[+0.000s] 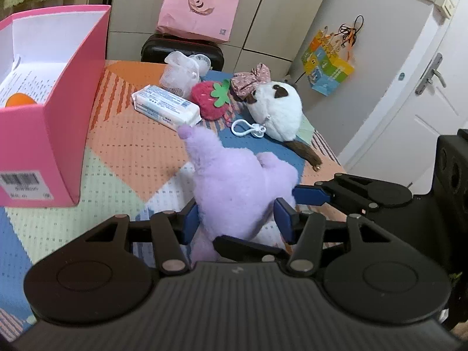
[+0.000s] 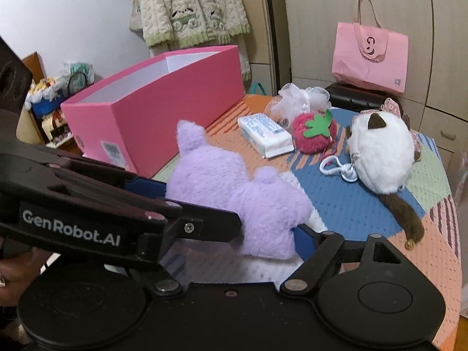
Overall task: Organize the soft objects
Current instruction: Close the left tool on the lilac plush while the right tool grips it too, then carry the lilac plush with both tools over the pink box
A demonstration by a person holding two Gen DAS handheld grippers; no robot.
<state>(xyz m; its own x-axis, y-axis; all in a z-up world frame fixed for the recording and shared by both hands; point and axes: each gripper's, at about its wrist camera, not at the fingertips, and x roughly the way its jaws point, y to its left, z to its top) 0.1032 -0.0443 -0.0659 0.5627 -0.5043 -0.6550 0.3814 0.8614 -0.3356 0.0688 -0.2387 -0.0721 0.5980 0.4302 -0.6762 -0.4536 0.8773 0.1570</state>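
Purple plush (image 1: 234, 181) grasped in left gripper (image 1: 237, 219) fingers, right gripper (image 2: 263, 228) fingers bracketing it unclenched, pink box (image 1: 58, 122) lying left of plush

Black left tool (image 1: 237, 219), blue pads (image 1: 285, 219), silver rivets, white "GenRobot.AI" lettering

Fluffy lilac plush toy (image 1: 234, 181), matt pink cardboard box (image 2: 152, 108), knobbly woven tablecloth (image 1: 122, 146)
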